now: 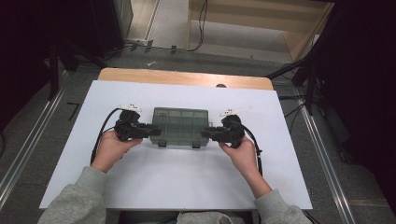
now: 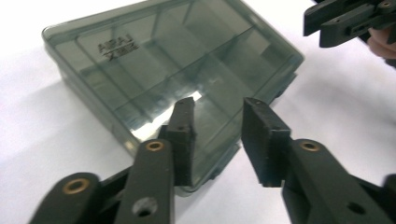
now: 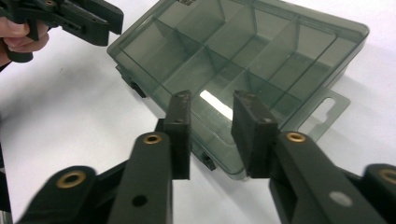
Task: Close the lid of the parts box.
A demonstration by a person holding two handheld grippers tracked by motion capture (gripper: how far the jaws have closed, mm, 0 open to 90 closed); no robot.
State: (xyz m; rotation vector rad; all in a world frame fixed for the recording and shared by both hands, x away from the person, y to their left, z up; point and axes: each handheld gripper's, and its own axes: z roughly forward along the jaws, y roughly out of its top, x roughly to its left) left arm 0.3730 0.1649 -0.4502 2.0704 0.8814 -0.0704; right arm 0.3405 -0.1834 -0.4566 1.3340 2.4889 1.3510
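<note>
While both hands rest on the white bench (image 1: 140, 186), the closed smoky box (image 1: 180, 126) lies flat near its middle, closer to the far edge. Left hand-held gripper (image 1: 156, 132) at the box's left end, right hand-held gripper (image 1: 205, 134) at its right end; both have jaws apart, gripping nothing.

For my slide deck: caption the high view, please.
Two hand-held grippers, left and right, flank a closed smoky compartment box on a white table.
</note>
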